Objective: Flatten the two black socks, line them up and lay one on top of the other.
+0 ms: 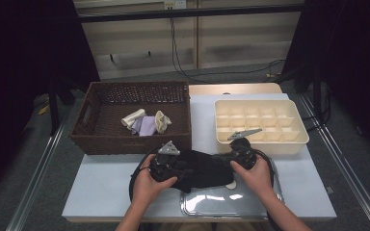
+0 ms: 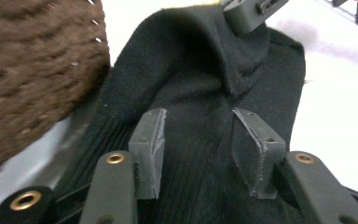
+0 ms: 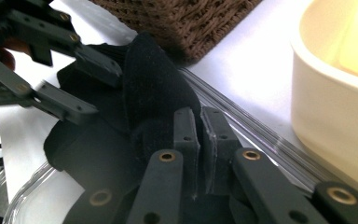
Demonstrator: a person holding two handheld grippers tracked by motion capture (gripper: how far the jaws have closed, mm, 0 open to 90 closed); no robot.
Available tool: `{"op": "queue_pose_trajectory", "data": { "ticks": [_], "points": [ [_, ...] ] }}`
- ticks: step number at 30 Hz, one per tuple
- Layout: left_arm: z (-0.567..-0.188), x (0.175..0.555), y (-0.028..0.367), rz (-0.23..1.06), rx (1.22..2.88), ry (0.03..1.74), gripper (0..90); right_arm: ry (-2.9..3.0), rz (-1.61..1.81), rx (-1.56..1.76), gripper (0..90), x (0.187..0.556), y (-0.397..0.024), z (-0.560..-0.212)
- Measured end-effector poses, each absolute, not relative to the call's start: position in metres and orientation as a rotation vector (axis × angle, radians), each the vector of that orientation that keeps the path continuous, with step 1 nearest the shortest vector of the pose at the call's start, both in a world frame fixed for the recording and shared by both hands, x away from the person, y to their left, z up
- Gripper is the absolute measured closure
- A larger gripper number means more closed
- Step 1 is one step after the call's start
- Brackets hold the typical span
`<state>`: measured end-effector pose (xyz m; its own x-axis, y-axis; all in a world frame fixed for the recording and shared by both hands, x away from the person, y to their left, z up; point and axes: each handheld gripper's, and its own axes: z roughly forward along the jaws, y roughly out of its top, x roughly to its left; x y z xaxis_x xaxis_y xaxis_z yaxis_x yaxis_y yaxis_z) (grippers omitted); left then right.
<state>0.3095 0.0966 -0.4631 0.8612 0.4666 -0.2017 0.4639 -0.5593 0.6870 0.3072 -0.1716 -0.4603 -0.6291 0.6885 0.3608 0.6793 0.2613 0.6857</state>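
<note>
A black cloth [image 1: 200, 169] lies on the worktop [image 1: 101, 187], partly over a clear tray [image 1: 231, 202], just in front of the wicker basket [image 1: 130, 142]. The left gripper [image 2: 205, 154] has its jaws part open over the cloth — the fabric lies between the pads, which do not press on it. The right gripper [image 3: 200, 140] has its jaws closed, pinching a raised fold of the cloth — near the cream divided box [image 1: 260, 125]. Rolled socks [image 1: 147, 122] lie in the basket.
</note>
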Motion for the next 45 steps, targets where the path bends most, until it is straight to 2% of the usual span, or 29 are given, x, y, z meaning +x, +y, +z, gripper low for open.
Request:
{"op": "queue_pose_trajectory", "data": {
  "ticks": [4, 6, 17, 22, 26, 30, 36, 39, 42, 45],
  "points": [
    [-0.464, 0.310, 0.093, 0.001, 2.293, 0.674, 82.5, 2.478, 1.341, 1.363, 85.4, 0.309, -0.171, -0.459],
    [-0.461, 0.308, 0.091, 0.003, 2.297, 0.690, 87.0, 2.478, 1.341, 1.359, 85.5, 0.310, -0.171, -0.457],
    [-0.440, 0.293, 0.119, -0.064, 2.214, 0.658, 87.9, 2.481, 1.349, 1.312, 83.6, 0.304, -0.181, -0.449],
    [-0.450, 0.291, 0.120, -0.114, 2.231, 0.680, 87.5, 2.478, 1.279, 1.268, 78.2, 0.296, -0.186, -0.452],
    [-0.453, 0.289, 0.118, -0.108, 2.237, 0.687, 87.3, 2.483, 1.306, 1.178, 70.7, 0.290, -0.183, -0.444],
    [-0.456, 0.289, 0.117, -0.108, 2.231, 0.696, 87.2, 2.526, 1.299, 1.087, 57.3, 0.281, -0.170, -0.436],
    [-0.456, 0.288, 0.116, -0.092, 2.248, 0.691, 87.2, 2.642, 1.174, 0.938, 54.9, 0.266, -0.142, -0.455],
    [-0.457, 0.288, 0.116, -0.094, 2.252, 0.687, 87.2, 2.650, 1.113, 0.901, 57.0, 0.264, -0.137, -0.465],
    [-0.458, 0.287, 0.115, -0.103, 2.255, 0.694, 87.4, 2.629, 1.081, 0.879, 80.0, 0.265, -0.141, -0.463],
    [-0.458, 0.286, 0.115, -0.095, 2.261, 0.686, 87.4, 2.621, 1.127, 0.960, 82.0, 0.268, -0.149, -0.460]
  ]
}}
